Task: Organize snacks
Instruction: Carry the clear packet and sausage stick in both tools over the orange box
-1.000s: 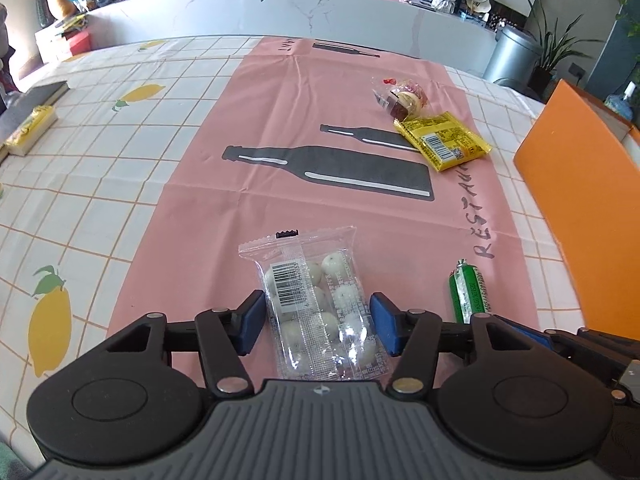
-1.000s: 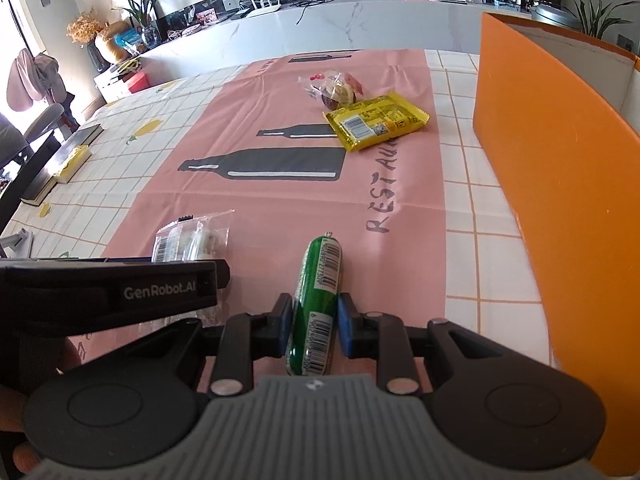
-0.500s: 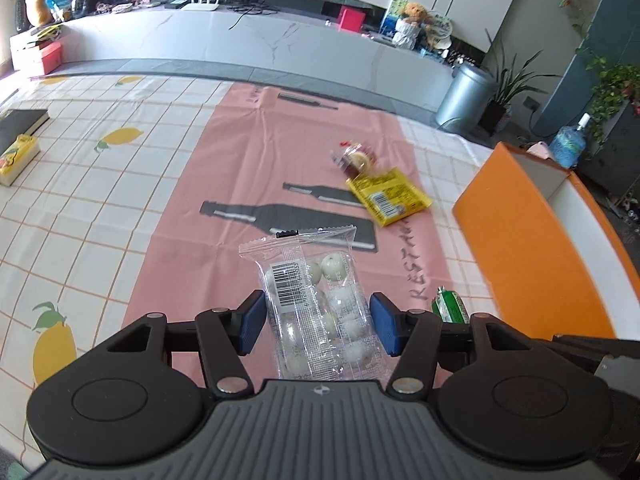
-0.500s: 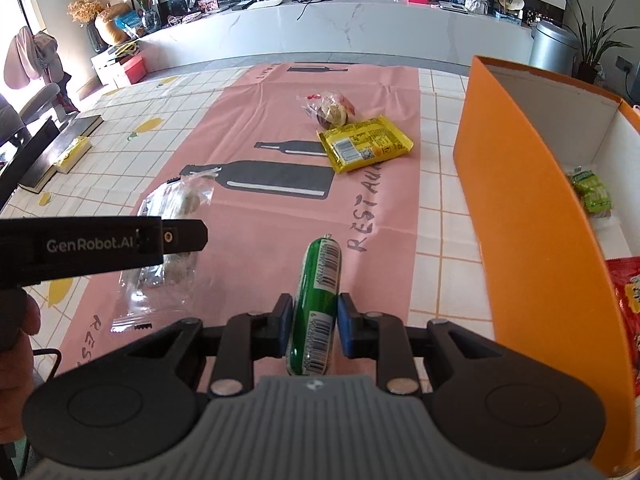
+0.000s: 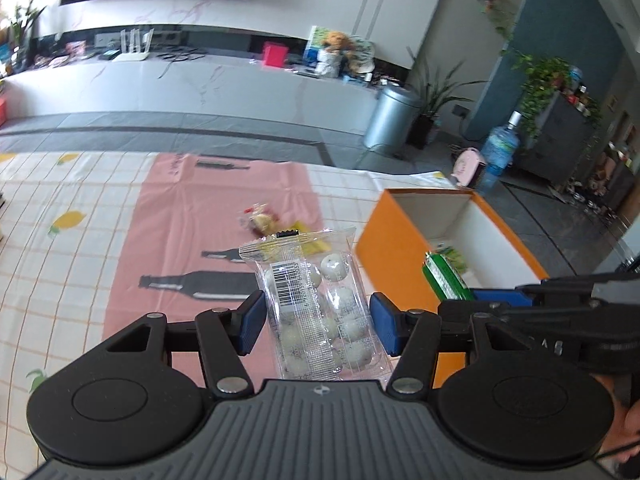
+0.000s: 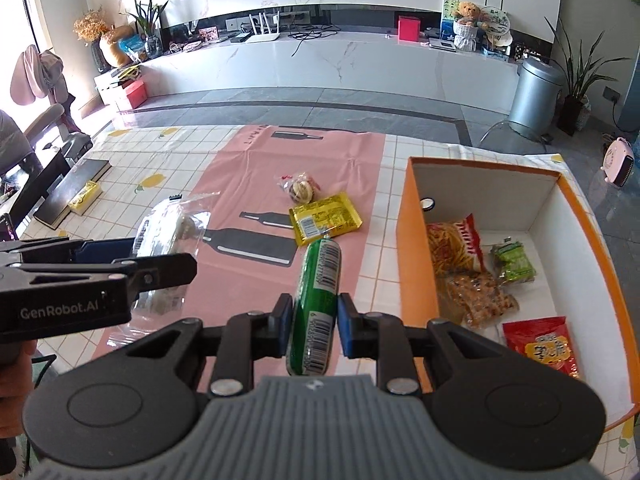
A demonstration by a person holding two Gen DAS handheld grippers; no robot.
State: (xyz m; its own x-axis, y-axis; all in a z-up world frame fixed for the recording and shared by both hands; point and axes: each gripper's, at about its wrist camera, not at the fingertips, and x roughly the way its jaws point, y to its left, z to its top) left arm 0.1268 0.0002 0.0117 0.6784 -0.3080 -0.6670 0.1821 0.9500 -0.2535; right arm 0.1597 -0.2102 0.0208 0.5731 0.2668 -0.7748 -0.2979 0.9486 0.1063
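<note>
Snacks are going boxward: each hand-held gripper is pinching one, the right (image 6: 311, 320) a green foil-wrapped sausage stick (image 6: 317, 304), the left (image 5: 317, 322) a clear plastic bag of white balls (image 5: 320, 308), and both should be carried well over the orange cardboard box's (image 6: 416, 264) near wall before letting go.

The clear bag (image 5: 320, 300) is glossy, crinkled plastic film; the green sausage (image 6: 316, 304) wears a smooth shiny wrapper. The orange box (image 6: 412, 240) looks like matt card (white inside). A pink cloth (image 6: 240, 184) lies creased and dull.

Left wrist view: high above the table (image 5: 60, 208), facing forward, orange box (image 5: 394, 256) at right. Right wrist view: likewise raised, box (image 6: 412, 248) right of centre. Shared: pink mat (image 6: 240, 168), box.
</note>
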